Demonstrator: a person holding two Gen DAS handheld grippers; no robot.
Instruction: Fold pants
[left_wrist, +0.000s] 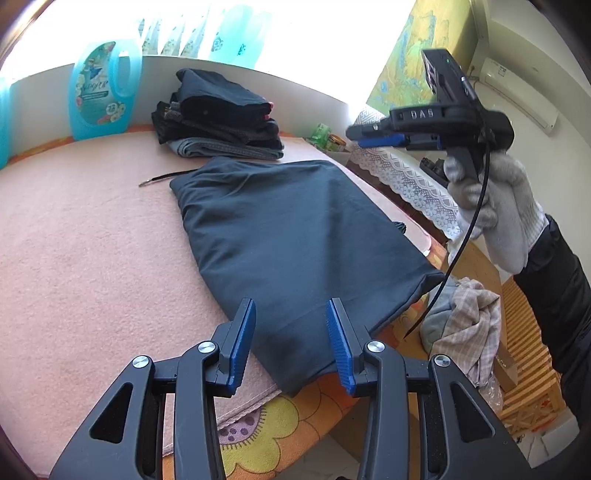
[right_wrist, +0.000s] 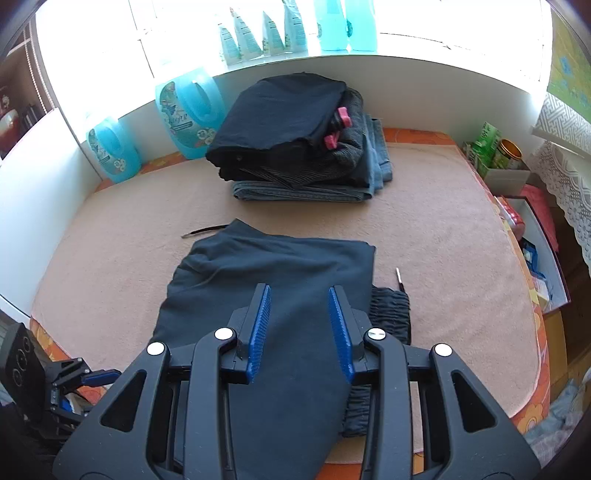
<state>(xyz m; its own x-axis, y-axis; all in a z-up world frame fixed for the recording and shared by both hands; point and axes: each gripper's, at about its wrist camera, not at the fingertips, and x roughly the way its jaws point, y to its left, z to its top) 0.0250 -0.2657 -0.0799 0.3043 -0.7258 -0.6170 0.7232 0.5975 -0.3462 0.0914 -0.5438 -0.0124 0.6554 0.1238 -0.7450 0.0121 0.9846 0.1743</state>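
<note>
The dark navy pants (left_wrist: 295, 229) lie folded into a flat oblong on the pink blanket (left_wrist: 92, 240). My left gripper (left_wrist: 291, 310) hovers over their near end, open, with nothing between its blue pads. In the right wrist view the pants (right_wrist: 277, 266) show a gathered waistband (right_wrist: 391, 314) sticking out from under the fold at the right. My right gripper (right_wrist: 299, 295) stands open above the cloth, gripping nothing. A gloved hand (left_wrist: 491, 206) holds the right gripper (left_wrist: 354, 133) up in the air beyond the pants' right edge. The left gripper (right_wrist: 99, 376) shows at the lower left.
A stack of folded clothes (right_wrist: 295, 147) sits at the back near blue detergent bottles (right_wrist: 188, 110). Drawstring ends (right_wrist: 201, 232) lie on the blanket (right_wrist: 443, 240). Open boxes (right_wrist: 535, 258) line the right edge. A checked cloth (left_wrist: 469, 325) hangs below the table's edge.
</note>
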